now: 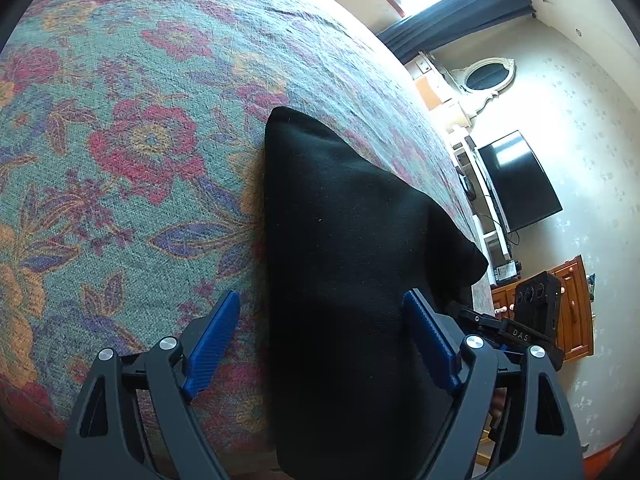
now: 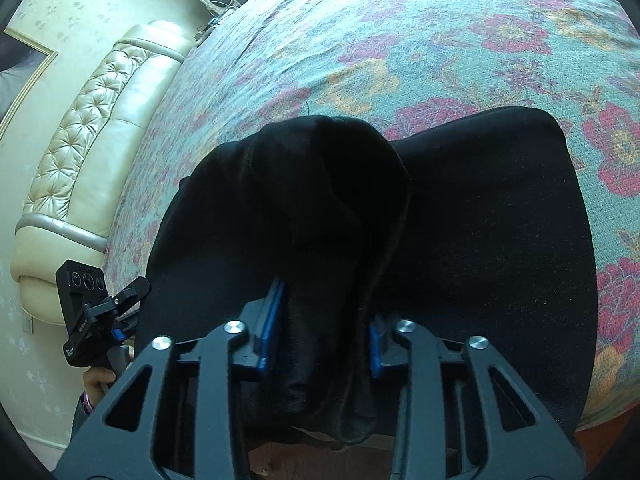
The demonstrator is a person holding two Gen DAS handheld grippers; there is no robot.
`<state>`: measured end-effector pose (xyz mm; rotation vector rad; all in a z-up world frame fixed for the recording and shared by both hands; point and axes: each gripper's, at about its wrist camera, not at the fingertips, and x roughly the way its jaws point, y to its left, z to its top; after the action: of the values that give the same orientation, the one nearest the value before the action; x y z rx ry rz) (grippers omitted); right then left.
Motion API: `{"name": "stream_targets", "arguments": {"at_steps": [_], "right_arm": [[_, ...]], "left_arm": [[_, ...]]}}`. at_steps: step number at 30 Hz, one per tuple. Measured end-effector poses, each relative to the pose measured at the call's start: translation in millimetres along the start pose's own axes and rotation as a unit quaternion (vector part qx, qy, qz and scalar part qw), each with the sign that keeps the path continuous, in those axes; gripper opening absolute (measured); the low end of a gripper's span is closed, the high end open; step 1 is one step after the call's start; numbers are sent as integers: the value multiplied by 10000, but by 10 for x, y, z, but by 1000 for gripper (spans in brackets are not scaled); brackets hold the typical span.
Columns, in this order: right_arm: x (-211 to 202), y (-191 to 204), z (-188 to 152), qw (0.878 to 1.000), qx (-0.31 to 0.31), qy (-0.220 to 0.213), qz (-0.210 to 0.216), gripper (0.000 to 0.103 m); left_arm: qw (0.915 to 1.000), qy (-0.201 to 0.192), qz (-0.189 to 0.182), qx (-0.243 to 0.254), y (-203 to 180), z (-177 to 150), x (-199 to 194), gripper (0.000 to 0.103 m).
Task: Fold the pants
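Observation:
Black pants (image 1: 344, 240) lie on a floral bedspread (image 1: 132, 152), partly folded. In the left wrist view my left gripper (image 1: 322, 308) is open, its blue pads (image 1: 214, 340) either side of the pants' near end, above the cloth. In the right wrist view my right gripper (image 2: 324, 320) is shut on a bunched fold of the pants (image 2: 332, 200), lifted above the flat part (image 2: 488, 232). The left gripper also shows at the left in the right wrist view (image 2: 108, 312). The right gripper's body shows at the right in the left wrist view (image 1: 532, 312).
The bedspread (image 2: 400, 40) covers a wide bed. A cream tufted headboard (image 2: 92, 132) stands at the left in the right wrist view. A TV (image 1: 516, 180), a wooden dresser (image 1: 572, 308) and a curtained window (image 1: 452, 8) lie beyond the bed's edge.

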<state>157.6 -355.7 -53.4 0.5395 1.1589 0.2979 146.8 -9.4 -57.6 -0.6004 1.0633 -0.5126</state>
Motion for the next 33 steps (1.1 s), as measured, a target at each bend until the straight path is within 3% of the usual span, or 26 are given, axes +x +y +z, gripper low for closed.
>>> {"name": "stream_targets", "arguments": {"at_steps": [4, 13, 24, 33], "right_arm": [[-1, -34, 28, 9997, 20, 68, 217, 15], [-341, -76, 115, 9983, -107, -176, 554, 12], [-620, -421, 159, 9987, 0, -359, 352, 12], [-621, -619, 181, 9990, 172, -353, 227, 12]], "left_arm": [[10000, -3, -6, -32, 6, 1, -5, 83], [10000, -11, -42, 77, -73, -10, -22, 83], [9993, 101, -185, 319, -248, -72, 36, 83], [9985, 323, -71, 437, -324, -147, 205, 83]]}}
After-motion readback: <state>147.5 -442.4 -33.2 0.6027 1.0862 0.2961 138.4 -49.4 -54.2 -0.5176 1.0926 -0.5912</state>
